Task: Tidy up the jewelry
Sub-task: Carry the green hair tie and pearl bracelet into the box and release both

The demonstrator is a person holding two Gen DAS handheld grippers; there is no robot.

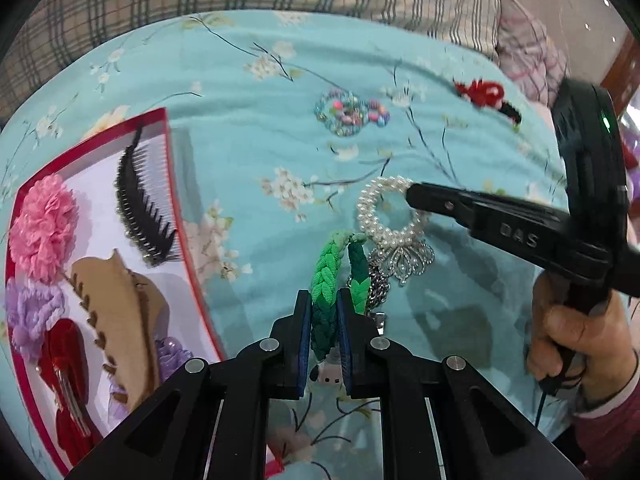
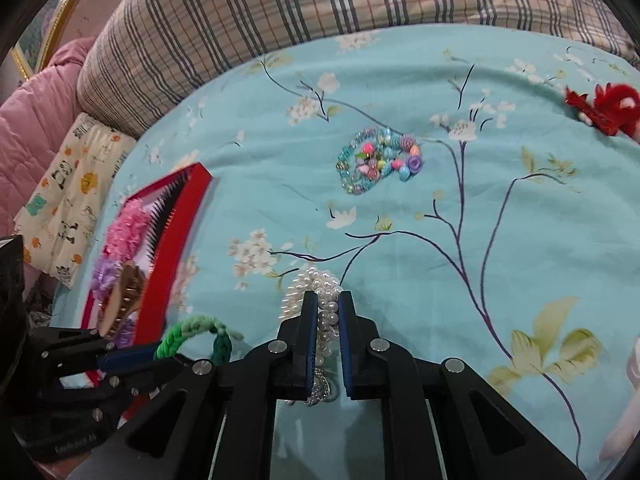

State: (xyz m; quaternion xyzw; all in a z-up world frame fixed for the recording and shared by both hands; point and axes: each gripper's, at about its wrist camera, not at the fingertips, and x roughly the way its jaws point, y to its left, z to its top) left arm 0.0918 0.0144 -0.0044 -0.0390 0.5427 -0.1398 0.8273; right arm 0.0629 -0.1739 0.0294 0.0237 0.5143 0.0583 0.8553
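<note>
Low in the centre of the left wrist view: left tongs (image 1: 324, 332) clamped on the green braided band (image 1: 326, 280), blue pads pressed to both sides of the braid, its lighter loop rising toward mid-frame. Just right of that loop, touching or nearly so (cannot tell which), a pearl bracelet (image 1: 386, 216) with a silver filigree charm (image 1: 404, 262) hanging at its lower edge. Right tongs (image 1: 412, 194) reaching in from the right edge of the frame, tip laid on the pearl ring.

Low centre of the right wrist view: same right tongs (image 2: 328, 312) closed around the pearl strand, pearls filling the narrow gap between the pads. Green band seen again at lower left, held by the other tool.

Red-rimmed tray (image 1: 172, 184) at the left of the left view, already carrying a pink pompom (image 1: 42, 224), black comb clip (image 1: 140, 208), tan claw clip (image 1: 116, 304), lilac scrunchie (image 1: 30, 314) and red bow clip (image 1: 68, 364). Loose on the blue floral bedsheet (image 1: 248, 120): beaded bracelets (image 1: 350, 112) at upper centre, red flower clip (image 1: 486, 94) at upper right.

Step in hand, by the look of it: grasping two pieces at once, ahead of the carry to the tray. Next move likely needs both lifted apart cleanly (charm and braid lie close enough to snag), then swung left over the red rim and released onto bare white floor near the comb. Beads and red clip yet to be collected.
</note>
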